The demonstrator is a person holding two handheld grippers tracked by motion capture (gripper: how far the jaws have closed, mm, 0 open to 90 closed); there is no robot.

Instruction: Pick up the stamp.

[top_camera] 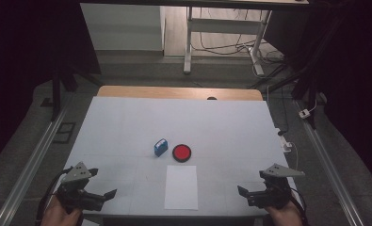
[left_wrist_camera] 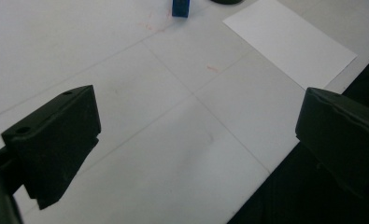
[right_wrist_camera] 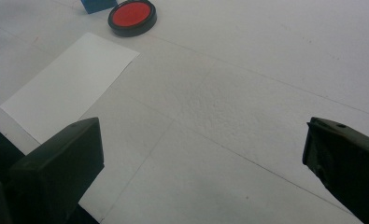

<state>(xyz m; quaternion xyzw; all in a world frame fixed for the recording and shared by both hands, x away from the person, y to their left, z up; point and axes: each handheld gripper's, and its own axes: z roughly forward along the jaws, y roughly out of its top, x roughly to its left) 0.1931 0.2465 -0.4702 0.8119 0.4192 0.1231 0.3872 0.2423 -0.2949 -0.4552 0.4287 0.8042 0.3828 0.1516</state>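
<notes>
Centrally on the white bench point(top_camera: 127, 127) lie a small blue block point(top_camera: 160, 147), a round red pad in a black case point(top_camera: 181, 153) just beside it at three o'clock, and a white paper sheet point(top_camera: 181, 187) at six o'clock. Left tool point(top_camera: 106, 190) and right tool point(top_camera: 245, 188) hover at the near corners (both spread, empty).

Left gripper point(top_camera: 103, 186) is held in the person's left hand point(top_camera: 56, 214) at the near left, jaws spread wide apart, holding nothing. Right gripper point(top_camera: 249, 186) is held in the right hand point(top_camera: 285, 215) at the near right, jaws likewise spread wide and holding nothing. Both grippers angle inward toward one another, well apart.
</notes>
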